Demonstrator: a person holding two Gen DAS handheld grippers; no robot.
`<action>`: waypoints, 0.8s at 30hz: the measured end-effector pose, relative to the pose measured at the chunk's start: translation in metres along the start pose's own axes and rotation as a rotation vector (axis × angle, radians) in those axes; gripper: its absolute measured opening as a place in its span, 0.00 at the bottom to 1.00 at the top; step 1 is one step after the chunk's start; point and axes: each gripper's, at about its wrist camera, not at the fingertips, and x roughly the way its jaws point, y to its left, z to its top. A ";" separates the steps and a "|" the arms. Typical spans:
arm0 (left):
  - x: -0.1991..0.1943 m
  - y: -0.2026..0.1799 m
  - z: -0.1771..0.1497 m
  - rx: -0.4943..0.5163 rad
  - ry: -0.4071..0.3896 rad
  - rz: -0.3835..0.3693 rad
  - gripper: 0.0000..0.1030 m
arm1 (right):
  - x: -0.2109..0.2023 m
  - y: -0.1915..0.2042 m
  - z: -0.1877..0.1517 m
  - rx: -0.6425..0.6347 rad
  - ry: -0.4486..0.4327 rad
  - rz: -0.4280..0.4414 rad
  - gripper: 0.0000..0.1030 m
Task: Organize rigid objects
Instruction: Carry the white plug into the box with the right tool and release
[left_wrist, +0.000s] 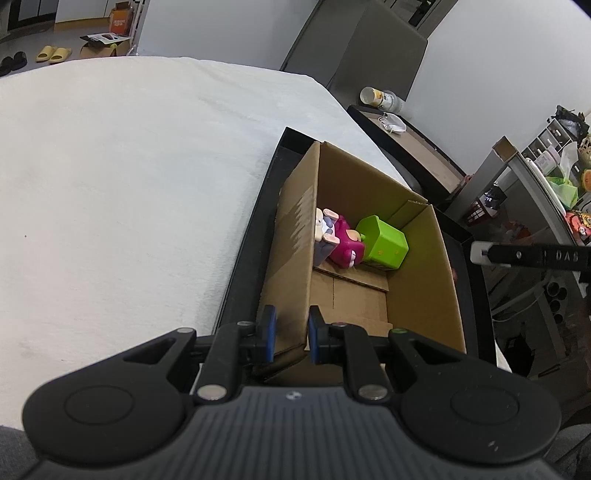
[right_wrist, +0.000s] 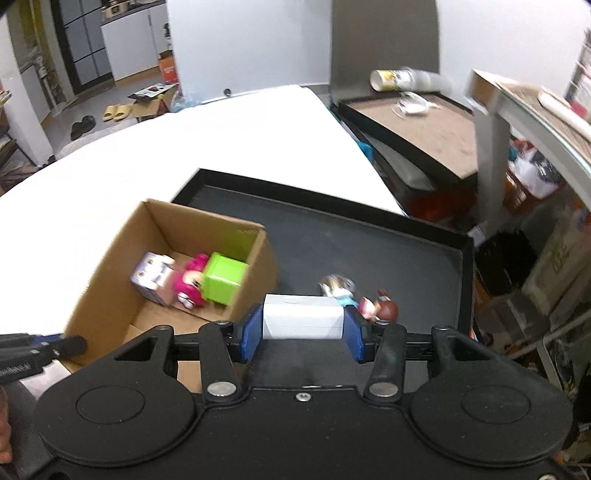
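Note:
An open cardboard box (left_wrist: 417, 280) (right_wrist: 110, 266) stands in a black tray (right_wrist: 369, 243) (left_wrist: 251, 251). Inside it lie a green cube (left_wrist: 384, 243) (right_wrist: 223, 278), a magenta figure (left_wrist: 345, 243) (right_wrist: 192, 280) and a pale purple block figure (left_wrist: 325, 232) (right_wrist: 153, 277). My left gripper (left_wrist: 291, 332) is shut on the box's near left wall. My right gripper (right_wrist: 301, 328) is shut on a white box (right_wrist: 301, 317), held above the tray beside the cardboard box. Two small figurines (right_wrist: 369, 299) lie on the tray just past it.
The tray sits on a white cloth-covered table (left_wrist: 129, 184). A second tray with a tipped cup (right_wrist: 399, 79) stands at the back right. Cluttered shelves (left_wrist: 554, 177) are on the right. Shoes and boxes lie on the far floor.

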 end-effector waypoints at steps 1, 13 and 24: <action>0.000 0.001 0.000 -0.003 0.000 -0.004 0.16 | 0.000 0.004 0.003 -0.004 -0.001 0.006 0.45; 0.000 0.008 0.000 -0.029 0.000 -0.035 0.17 | 0.008 0.047 0.022 -0.065 0.022 0.024 0.45; -0.001 0.010 0.000 -0.027 0.001 -0.050 0.17 | 0.025 0.082 0.019 -0.090 0.062 0.051 0.45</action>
